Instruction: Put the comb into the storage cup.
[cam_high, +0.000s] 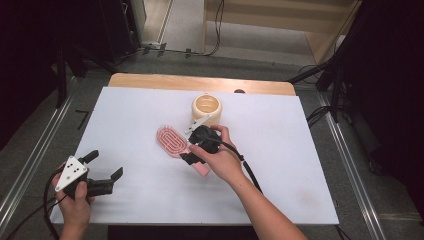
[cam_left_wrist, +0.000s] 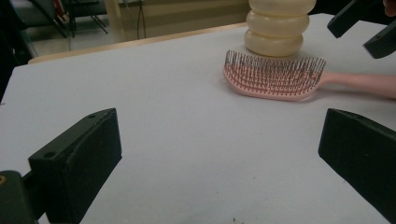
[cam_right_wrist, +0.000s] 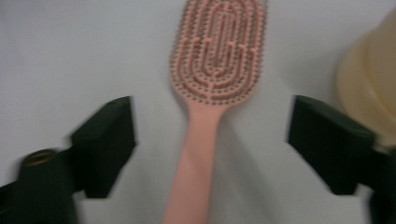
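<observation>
Pink hairbrush (cam_right_wrist: 212, 88) lies bristles-up, handle toward the right hand-held gripper (cam_right_wrist: 210, 144), whose parted jaws straddle it untouched.

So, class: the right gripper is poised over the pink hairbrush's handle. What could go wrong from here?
1. The right gripper straddles the hairbrush at its thin, flat-lying handle without touching it yet; the fingers could scrape the white table or slip off.
2. The cream ribbed cup stands close beside the brush head, so lifting or swinging might knock it.
</observation>
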